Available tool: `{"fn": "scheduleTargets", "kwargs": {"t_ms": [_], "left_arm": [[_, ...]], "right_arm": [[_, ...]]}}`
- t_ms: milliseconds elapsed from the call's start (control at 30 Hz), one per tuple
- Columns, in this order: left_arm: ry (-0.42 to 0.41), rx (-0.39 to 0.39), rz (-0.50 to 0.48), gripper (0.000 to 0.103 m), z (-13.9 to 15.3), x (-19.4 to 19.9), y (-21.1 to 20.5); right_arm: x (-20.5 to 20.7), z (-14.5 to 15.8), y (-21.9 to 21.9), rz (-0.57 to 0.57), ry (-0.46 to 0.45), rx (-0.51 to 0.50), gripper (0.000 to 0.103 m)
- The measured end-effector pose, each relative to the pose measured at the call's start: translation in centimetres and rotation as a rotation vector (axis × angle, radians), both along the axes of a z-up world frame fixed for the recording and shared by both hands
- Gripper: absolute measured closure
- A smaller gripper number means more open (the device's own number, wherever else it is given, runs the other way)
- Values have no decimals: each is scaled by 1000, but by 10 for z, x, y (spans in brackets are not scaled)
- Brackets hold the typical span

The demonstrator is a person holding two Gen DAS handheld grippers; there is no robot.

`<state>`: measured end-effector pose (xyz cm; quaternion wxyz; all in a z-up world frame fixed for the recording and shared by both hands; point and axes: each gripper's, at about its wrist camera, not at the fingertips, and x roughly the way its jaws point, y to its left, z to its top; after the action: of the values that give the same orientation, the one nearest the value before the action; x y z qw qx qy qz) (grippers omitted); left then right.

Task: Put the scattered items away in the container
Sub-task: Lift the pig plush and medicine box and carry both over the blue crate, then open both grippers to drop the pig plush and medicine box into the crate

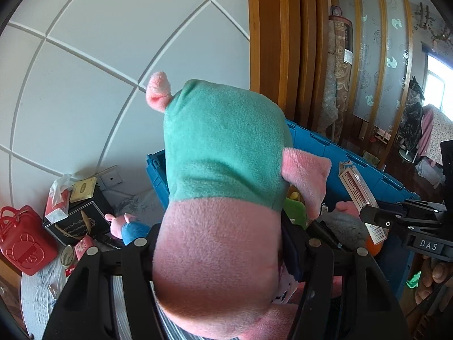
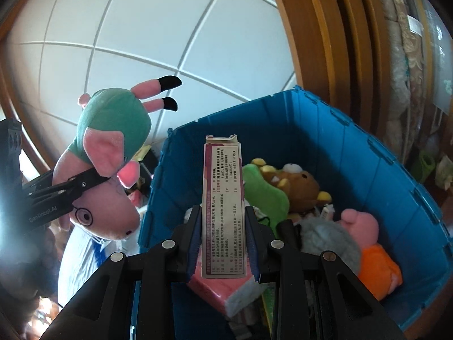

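Right fingers are clamping a box, left fingers gripping a pig; released short of the bin, the pig could be missing it.

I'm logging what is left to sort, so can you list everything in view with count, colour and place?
pig plush: one, pink with green shirt, held beside the crate
carton: one, long, dark red label, held over the crate
crate: one, blue, by the white wall
dinosaur plush: one, green, inside the crate
bear plush: one, brown, inside the crate
small pig plush: one, pink with orange shirt, inside the crate
red bag: one, on the table, far left
black boxes: two, stacked beside the red bag
left gripper: one, black, shut on the pig plush
right gripper: one, black, shut on the carton
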<state>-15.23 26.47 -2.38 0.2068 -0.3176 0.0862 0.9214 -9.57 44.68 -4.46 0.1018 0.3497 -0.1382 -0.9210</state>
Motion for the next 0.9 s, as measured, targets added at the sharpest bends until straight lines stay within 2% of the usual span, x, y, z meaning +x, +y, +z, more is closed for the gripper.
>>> {"fn": "scheduleTargets", "kwargs": {"t_ms": [433,700,767,800,833,867,900], "left_arm": [[-6,-16,-92,41,0,-34,65],[1,-5,-109,41,7,-44,78],[-7,21,-105,38,11,-49,78],[-16,37,-96,32,13,-53,78],[-22,39,-79,20,15,-56,77],[-24,31,-58,11,16,-58,77],[-23,28,-39,0,17,-60,74]], "right_arm": [[2,-17,49,-93,-41,-30,75],[-6,-21,60,-112,-43,-31,75],[-6,-19,60,-104,-33,-30,74],[-6,-18,60,-96,-23,-32,71],[-7,-16,58,-85,-14,-32,65],[-8,-16,56,-73,-12,-29,27],[-8,-15,54,-69,-4,-23,4]]}}
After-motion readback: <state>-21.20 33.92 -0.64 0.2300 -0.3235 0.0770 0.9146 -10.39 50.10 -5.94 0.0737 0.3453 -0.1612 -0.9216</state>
